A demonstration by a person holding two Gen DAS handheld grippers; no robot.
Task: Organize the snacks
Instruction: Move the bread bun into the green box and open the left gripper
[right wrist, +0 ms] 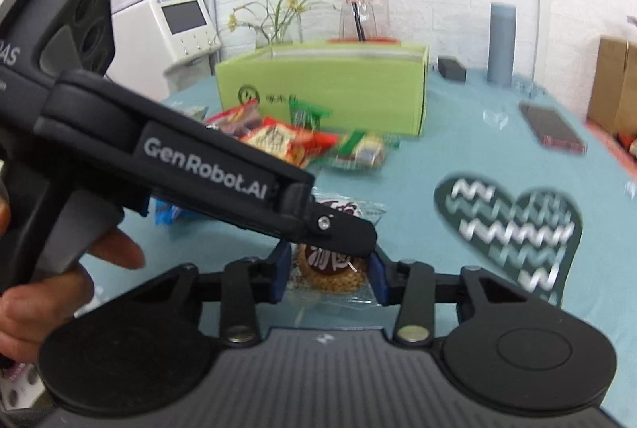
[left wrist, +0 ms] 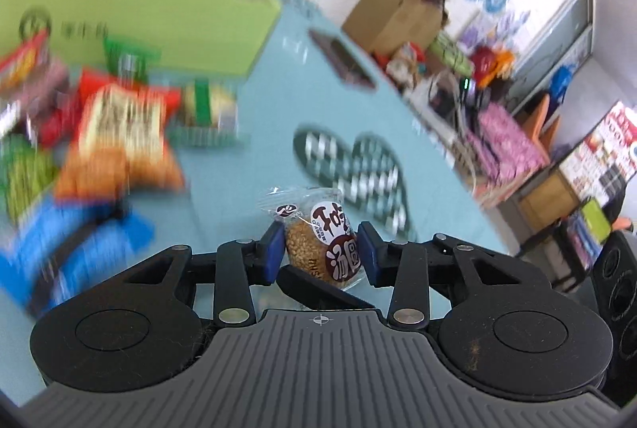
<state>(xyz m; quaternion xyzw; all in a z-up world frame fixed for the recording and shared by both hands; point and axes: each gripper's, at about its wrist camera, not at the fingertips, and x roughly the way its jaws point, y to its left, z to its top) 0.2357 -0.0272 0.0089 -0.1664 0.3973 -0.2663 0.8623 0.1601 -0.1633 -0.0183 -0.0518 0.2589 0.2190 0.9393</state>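
A blue tablecloth [right wrist: 458, 157] is covering the whole table, and at its far side a green box [right wrist: 322, 89] is standing open. From the right wrist view its inside is hidden; in the left wrist view something may be lying in it, but blur keeps me from telling what. Just near of the box, toward the left, a heap of snack bags [right wrist: 294, 141] is still lying loose on the cloth, so I judge most of the sorting is left to do. A heart-shaped mat [right wrist: 513, 233] is sitting to the right.

Nearest, a small wrapped sesame cake [left wrist: 322, 245] is standing between the blue pads of the left gripper [left wrist: 320, 249]; one pad is touching it, the other is showing a sliver of gap, so I cannot tell whether it is truly clamped. The right gripper [right wrist: 330, 276] is framing what looks like the same cake, its jaws drawn in close beside the wrapper, though the left gripper crossing in front is hiding the contact.
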